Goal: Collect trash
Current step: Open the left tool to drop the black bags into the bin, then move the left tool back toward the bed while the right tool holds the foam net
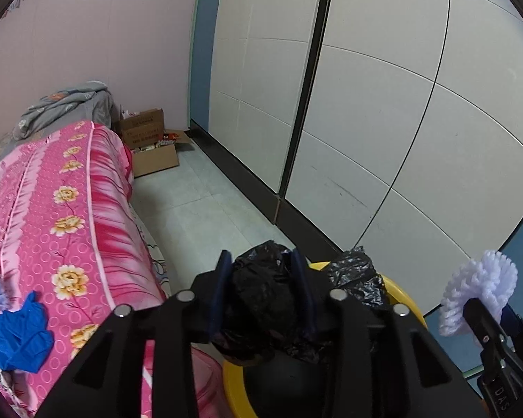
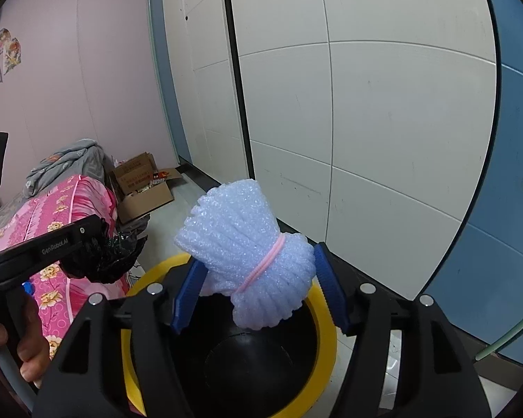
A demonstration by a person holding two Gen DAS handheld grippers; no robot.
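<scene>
The right tool (image 2: 258,289) holds a bundle of white foam netting (image 2: 247,250), tied in its middle with a pink elastic band (image 2: 261,268). Its two blue pads (image 2: 326,285) are wide apart and press on the bundle from both sides, so the grip looks firm but not tight. The bundle hangs directly above the mouth of the yellow bin (image 2: 327,345), which has a black liner inside.

The left tool (image 1: 261,285) is closed to a narrow gap on a bunch of black plastic bag (image 1: 261,289). It seems to be the edge of the liner, pulled up and toward the bed (image 1: 52,209), which keeps the opening free.

The step in hand is, I think, to drop the foam into the bin. To do it well, the right tool should go a little lower, so that the bundle is inside the yellow rim before the pads open. The foam is very light, and it may bounce or roll out if it falls from high. The left tool should keep the liner stretched and not move while this happens.

On the bed lies a blue crumpled thing (image 1: 17,338), perhaps more trash to collect later.
</scene>
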